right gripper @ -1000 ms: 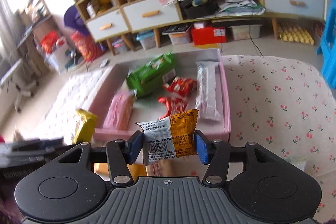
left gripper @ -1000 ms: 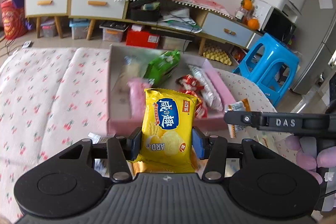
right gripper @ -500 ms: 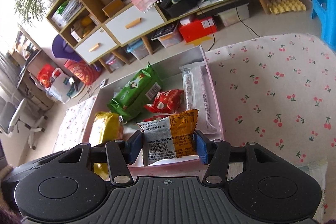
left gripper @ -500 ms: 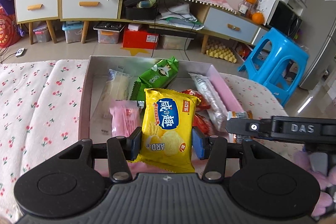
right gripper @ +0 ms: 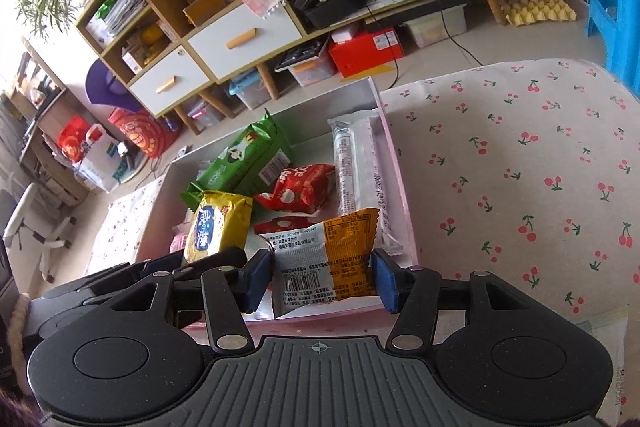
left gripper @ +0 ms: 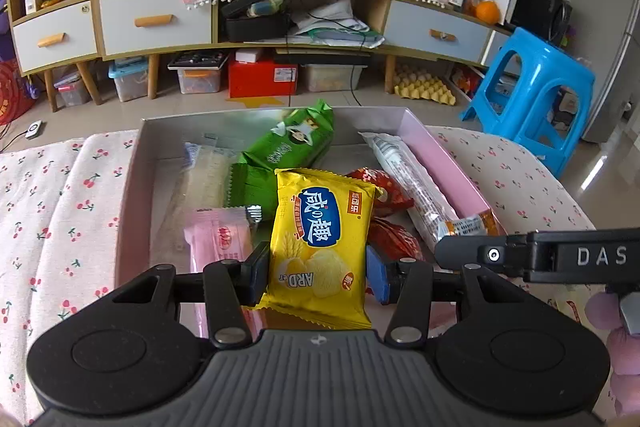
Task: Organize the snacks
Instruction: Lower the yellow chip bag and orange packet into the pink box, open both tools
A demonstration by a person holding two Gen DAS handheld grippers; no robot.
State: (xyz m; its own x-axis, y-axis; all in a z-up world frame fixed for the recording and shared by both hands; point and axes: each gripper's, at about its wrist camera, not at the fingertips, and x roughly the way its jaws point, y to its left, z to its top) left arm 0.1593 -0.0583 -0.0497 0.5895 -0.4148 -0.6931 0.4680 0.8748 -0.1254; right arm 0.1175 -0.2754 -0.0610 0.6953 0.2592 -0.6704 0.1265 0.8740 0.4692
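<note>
Both packets now over the pink box (left gripper: 452, 163), no longer short of its near wall as a second back. Left gripper (left gripper: 316, 277) clamped on the yellow packet (left gripper: 320, 239), held upright above the pink wafer (left gripper: 218, 241) and red bags (left gripper: 390, 195). Right gripper (right gripper: 320, 281) pinching the white-and-orange packet (right gripper: 324, 259) just inside the box's near-right corner, beside the long clear pack (right gripper: 360, 163); pads still touching both edges. Green bag (left gripper: 288, 147) lying at the back. Likely next: letting go, so both packets drop in with the rest.
</note>
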